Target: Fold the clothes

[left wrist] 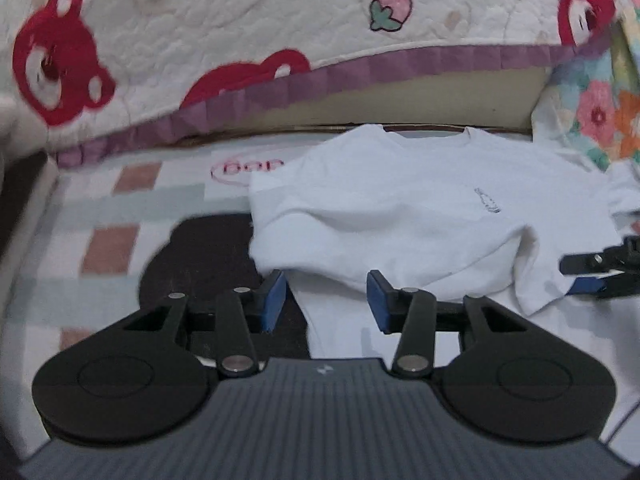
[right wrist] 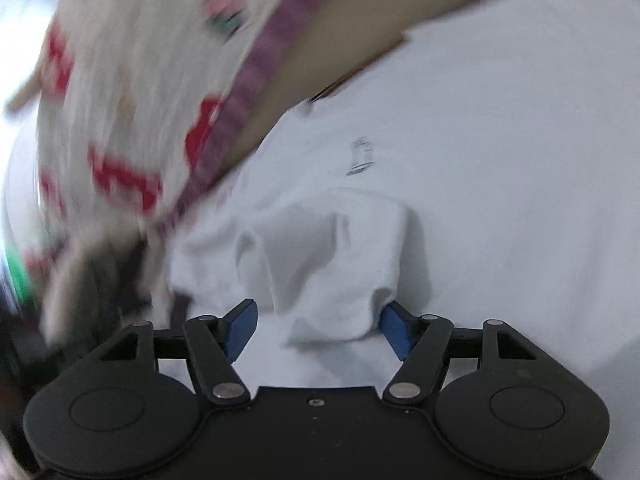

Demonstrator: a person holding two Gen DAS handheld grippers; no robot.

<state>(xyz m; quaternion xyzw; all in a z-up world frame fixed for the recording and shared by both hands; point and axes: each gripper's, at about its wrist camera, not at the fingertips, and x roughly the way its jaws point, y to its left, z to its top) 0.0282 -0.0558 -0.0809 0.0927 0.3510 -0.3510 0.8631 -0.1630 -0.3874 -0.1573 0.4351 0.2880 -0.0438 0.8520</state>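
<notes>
Floral cloth (left wrist: pixel 600 120) – left view only

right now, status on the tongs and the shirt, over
Left tongs open at hem of white t-shirt. Right tongs open around a bunched fold. Bear quilt hangs behind, not blocking.

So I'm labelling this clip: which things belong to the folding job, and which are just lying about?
Job: white T-shirt; left hand-held gripper; right hand-held gripper.

Lying about: bear-print quilt; floral cloth; checked mat.
</notes>
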